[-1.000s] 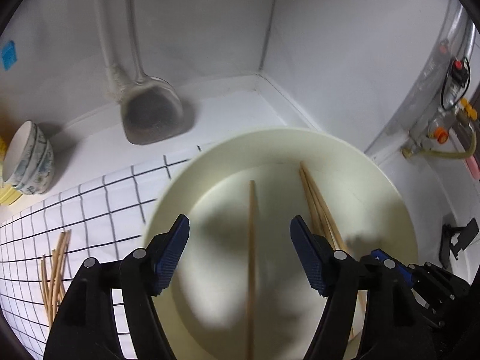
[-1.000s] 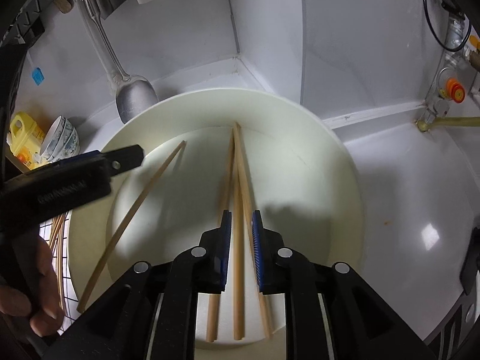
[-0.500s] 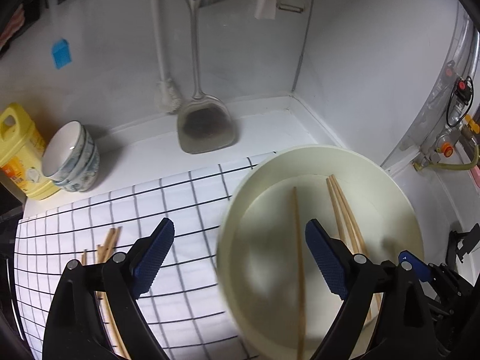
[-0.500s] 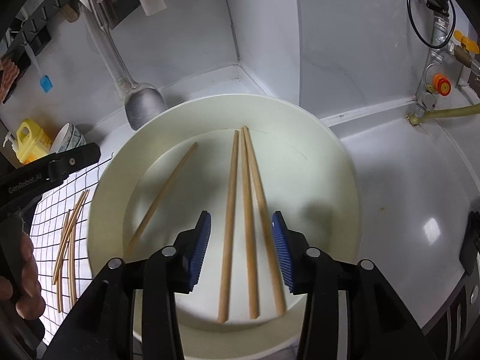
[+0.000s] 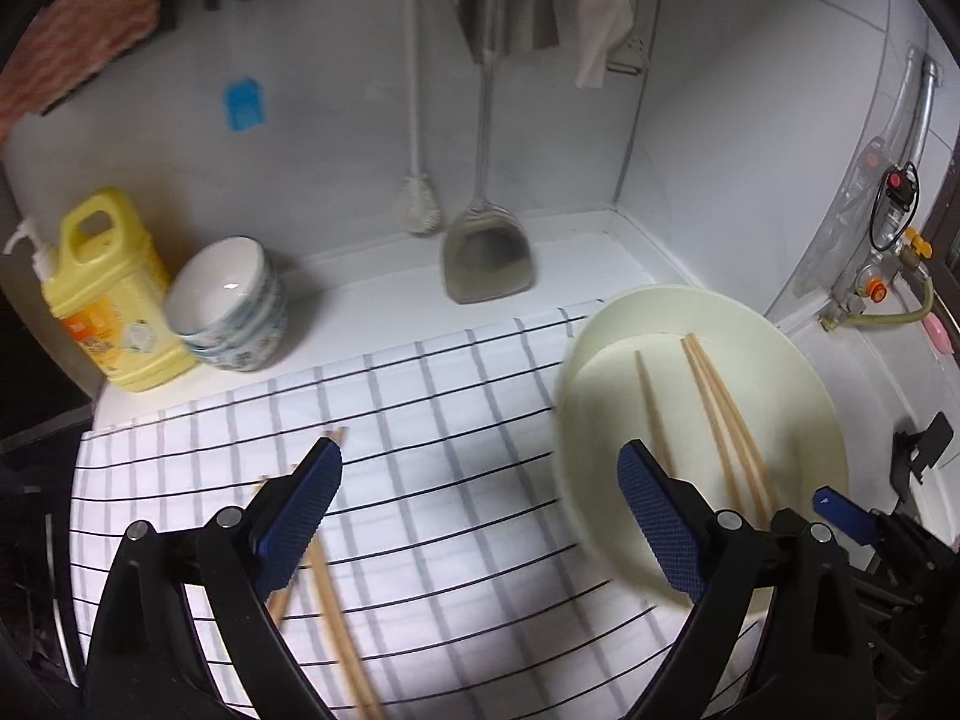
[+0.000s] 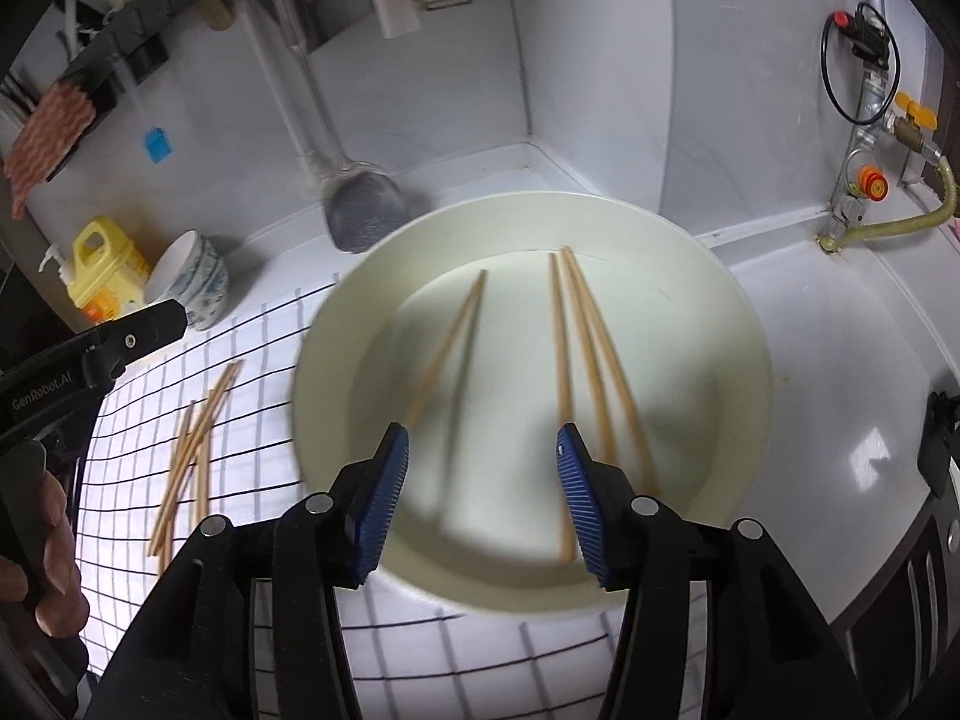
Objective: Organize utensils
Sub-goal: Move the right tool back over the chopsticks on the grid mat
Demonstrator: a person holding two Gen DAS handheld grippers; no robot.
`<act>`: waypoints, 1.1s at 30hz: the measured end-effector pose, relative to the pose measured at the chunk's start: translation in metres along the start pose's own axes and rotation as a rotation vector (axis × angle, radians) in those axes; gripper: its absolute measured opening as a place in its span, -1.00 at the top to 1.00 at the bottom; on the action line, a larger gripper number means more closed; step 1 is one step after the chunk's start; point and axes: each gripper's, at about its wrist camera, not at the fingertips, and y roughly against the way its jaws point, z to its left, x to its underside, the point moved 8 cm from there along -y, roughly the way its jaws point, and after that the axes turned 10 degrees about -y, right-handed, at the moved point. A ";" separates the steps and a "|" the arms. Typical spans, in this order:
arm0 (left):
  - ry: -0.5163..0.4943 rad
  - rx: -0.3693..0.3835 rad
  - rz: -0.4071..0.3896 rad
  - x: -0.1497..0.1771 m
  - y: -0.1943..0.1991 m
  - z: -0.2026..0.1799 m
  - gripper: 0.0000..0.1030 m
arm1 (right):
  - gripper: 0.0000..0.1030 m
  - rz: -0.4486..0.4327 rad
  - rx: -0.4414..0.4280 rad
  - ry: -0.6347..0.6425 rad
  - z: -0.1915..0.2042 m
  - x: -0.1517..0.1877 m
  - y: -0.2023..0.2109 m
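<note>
A cream plate (image 6: 708, 312) (image 5: 798, 378) sits on the counter with several wooden chopsticks (image 6: 585, 336) (image 5: 717, 390) lying in it. More chopsticks (image 6: 192, 444) (image 5: 327, 594) lie loose on the checked white cloth (image 5: 456, 420) (image 6: 240, 372) to the left. My left gripper (image 5: 480, 516) is open and empty, above the cloth between the loose chopsticks and the plate. My right gripper (image 6: 480, 492) is open and empty, above the plate's near edge.
A yellow detergent bottle (image 5: 102, 294) and stacked bowls (image 5: 231, 306) stand at the back left. A metal spatula (image 5: 486, 252) and a brush (image 5: 417, 204) hang against the back wall. Gas fittings (image 6: 870, 174) are at the right.
My right gripper opened, let go of a chopstick in the plate and pulled back. My left gripper pulled back and swung left, from over the plate to over the cloth.
</note>
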 end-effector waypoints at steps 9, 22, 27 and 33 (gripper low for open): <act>0.023 -0.039 -0.017 0.041 0.031 0.062 -0.82 | -0.05 -0.022 -0.004 0.043 0.055 0.030 0.025; 0.045 -0.116 0.065 0.150 0.054 0.170 -0.86 | -0.11 0.005 -0.045 0.073 0.130 0.097 0.027; 0.069 -0.111 0.098 0.182 0.048 0.192 -0.86 | -0.11 0.009 -0.056 0.087 0.153 0.123 0.017; 0.077 -0.102 0.118 0.202 0.036 0.203 -0.86 | -0.11 0.032 -0.066 0.099 0.170 0.139 0.000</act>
